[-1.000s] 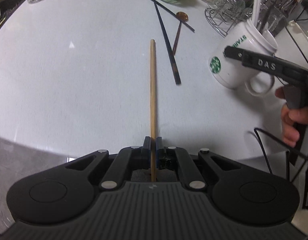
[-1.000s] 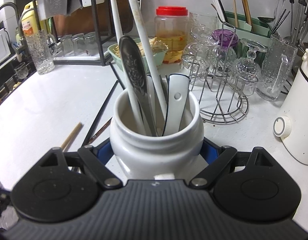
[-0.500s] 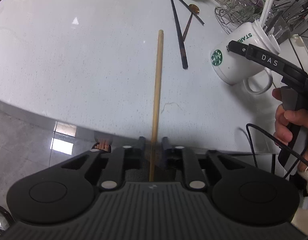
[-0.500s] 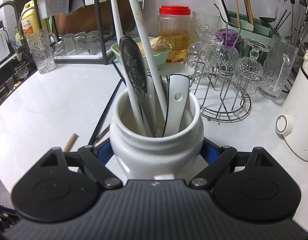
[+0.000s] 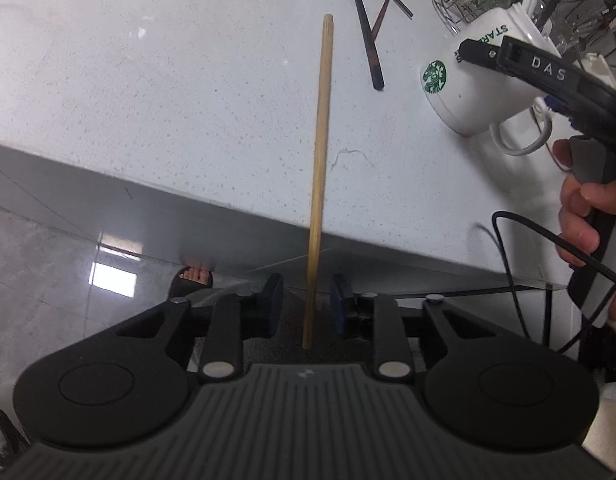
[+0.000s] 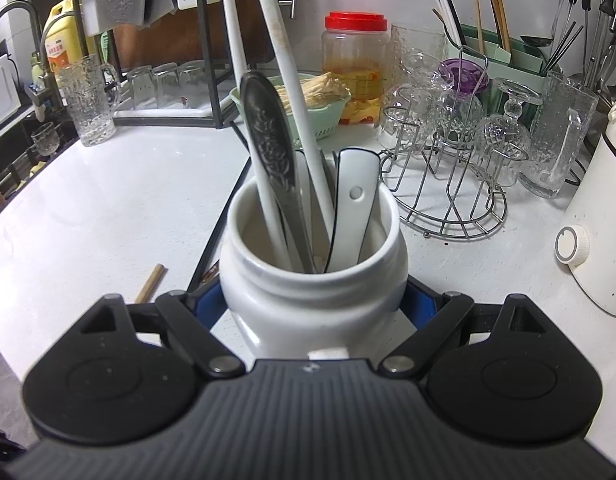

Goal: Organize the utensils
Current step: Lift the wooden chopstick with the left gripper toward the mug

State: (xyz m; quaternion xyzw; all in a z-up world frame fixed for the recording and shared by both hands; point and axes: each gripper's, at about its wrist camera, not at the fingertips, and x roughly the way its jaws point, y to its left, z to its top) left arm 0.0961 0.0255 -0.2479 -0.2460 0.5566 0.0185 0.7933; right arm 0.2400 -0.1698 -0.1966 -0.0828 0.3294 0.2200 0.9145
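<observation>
- Mid-step, by the look of it: regripping a wooden chopstick (image 5: 321, 168) for the white mug (image 6: 313, 280).
- Left gripper (image 5: 307, 300) closing, chopstick between the pads but touching neither; near end past the counter (image 5: 148, 100) edge, far tip left of the mug.
- Right gripper (image 6: 313, 304) clamped on the mug, already stocked with spoons and white chopsticks.
- Next, likely: pinch firmly, lift, tip into the mug's mouth.

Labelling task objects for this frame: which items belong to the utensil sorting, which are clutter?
In play:
- wooden chopstick, between the closing left tongs, untouched
- white mug, clamped by right tongs
- dark chopsticks on the counter

Clutter:
- red-lidded jar
- wire glass rack
- green basket
</observation>
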